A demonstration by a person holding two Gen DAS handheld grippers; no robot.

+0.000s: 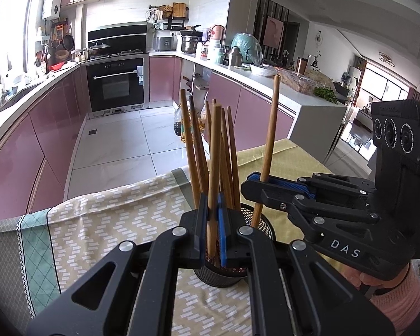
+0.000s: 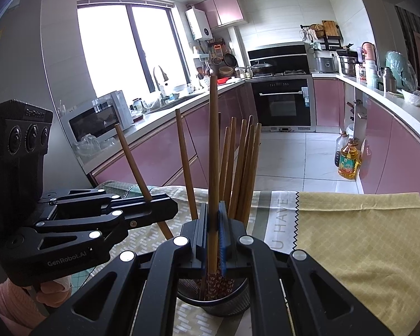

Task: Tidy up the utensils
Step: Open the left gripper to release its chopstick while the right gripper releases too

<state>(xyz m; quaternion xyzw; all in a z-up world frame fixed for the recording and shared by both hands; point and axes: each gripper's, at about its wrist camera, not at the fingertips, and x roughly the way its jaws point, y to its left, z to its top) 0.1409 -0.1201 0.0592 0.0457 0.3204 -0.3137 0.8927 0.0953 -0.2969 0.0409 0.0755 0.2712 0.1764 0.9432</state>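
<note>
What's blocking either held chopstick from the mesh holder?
Nothing visible. The left gripper holds the left chopstick, the right gripper the right chopstick, both dipping into the mesh holder; standing chopsticks there only crowd them.

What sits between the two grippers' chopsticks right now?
In the left wrist view, several upright chopsticks in the mesh holder stand between the left gripper's chopstick and the right gripper's chopstick.

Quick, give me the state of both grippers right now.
Left gripper: closed on one chopstick over the mesh holder.
Right gripper: closed on another chopstick over the same holder.
</note>
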